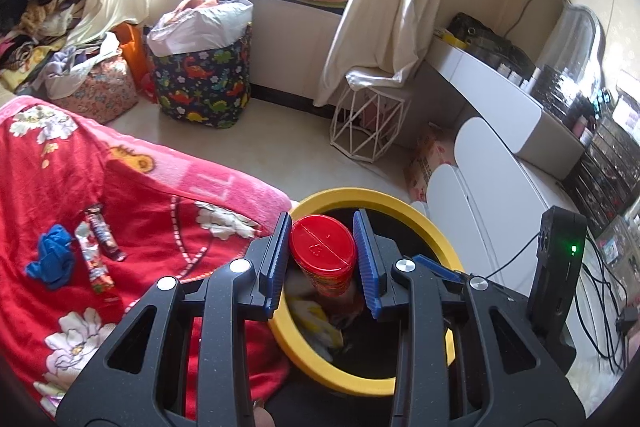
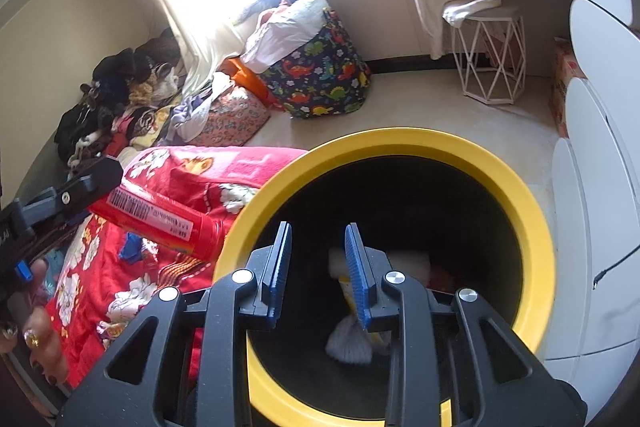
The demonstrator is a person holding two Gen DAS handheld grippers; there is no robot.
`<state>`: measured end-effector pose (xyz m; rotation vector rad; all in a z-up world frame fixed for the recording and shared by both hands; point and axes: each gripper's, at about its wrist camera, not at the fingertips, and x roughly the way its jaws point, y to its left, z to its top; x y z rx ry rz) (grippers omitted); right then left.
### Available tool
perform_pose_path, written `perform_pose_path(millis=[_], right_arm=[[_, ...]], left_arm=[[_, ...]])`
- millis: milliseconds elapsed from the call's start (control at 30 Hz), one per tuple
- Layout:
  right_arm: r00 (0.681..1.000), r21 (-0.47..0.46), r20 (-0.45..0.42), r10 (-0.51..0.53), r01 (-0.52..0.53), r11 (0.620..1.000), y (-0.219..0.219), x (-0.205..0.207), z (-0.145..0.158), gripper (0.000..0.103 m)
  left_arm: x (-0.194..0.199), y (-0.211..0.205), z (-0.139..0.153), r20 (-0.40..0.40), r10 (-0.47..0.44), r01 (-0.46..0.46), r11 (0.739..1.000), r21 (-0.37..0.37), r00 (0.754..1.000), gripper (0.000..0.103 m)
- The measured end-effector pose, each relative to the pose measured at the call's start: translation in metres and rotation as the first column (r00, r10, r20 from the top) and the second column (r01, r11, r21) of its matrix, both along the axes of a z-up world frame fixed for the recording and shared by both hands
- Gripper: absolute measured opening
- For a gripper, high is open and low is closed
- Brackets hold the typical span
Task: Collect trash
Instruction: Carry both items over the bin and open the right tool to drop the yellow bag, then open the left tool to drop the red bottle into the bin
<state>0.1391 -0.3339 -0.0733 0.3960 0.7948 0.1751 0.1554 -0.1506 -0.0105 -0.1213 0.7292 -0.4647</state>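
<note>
The left gripper (image 1: 322,259) is closed on a red cylindrical snack canister (image 1: 323,259), its blue pads against opposite sides of the body just below the red lid, at lower centre of the left wrist view. The canister's long axis runs forward along the fingers, lid end leading, and points toward the mouth of the yellow-rimmed trash bin (image 1: 404,205) directly behind and below it. In the right wrist view the same canister (image 2: 160,223) appears at left centre, lying aslant above the red floral blanket (image 2: 192,163), its leading end just short of the bin rim (image 2: 400,139); judged from this, the release calls for a little further travel over the opening. The right gripper (image 2: 318,267) is empty, jaws at a narrow-to-medium gap, poised over the bin interior, where crumpled paper lies at the bottom. Remaining trash lies on the blanket at lower left of the left wrist view: two candy wrappers (image 1: 98,251) and a blue crumpled scrap (image 1: 52,255), nearer the left gripper.
</note>
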Motion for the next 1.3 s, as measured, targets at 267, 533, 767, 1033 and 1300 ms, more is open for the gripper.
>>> perform_pose_path(millis=[267,533,767,1033,1300], right_arm=[[0.997,0.008,-0.021,-0.069,0.069,0.998,-0.025,-0.002,-0.008,0.027],[0.988,0.011,-0.038,-0.147,0.148,0.989,-0.049,-0.005,-0.014,0.027],[0.981,0.014,-0.031,-0.192,0.192,0.981,-0.064,-0.008,-0.014,0.042],[0.985,-0.008,-0.005,-0.175,0.175,0.985,-0.053,-0.008,-0.006,0.053],[0.99,-0.024,0.026,-0.139,0.139,0.99,-0.036,-0.008,0.005,0.063]], left_arm=[[0.003,-0.033,-0.014,-0.028,-0.069,0.07,0.997,0.019,0.997,0.025],[0.009,-0.056,-0.027,-0.071,-0.113,0.115,0.993,0.025,0.991,0.025],[0.01,-0.059,-0.031,-0.079,-0.109,0.112,0.993,0.039,0.991,0.054],[0.007,-0.044,-0.024,-0.042,-0.054,0.056,0.997,0.057,0.998,0.088],[-0.005,-0.025,-0.011,0.023,0.012,-0.014,0.996,0.09,1.0,0.092]])
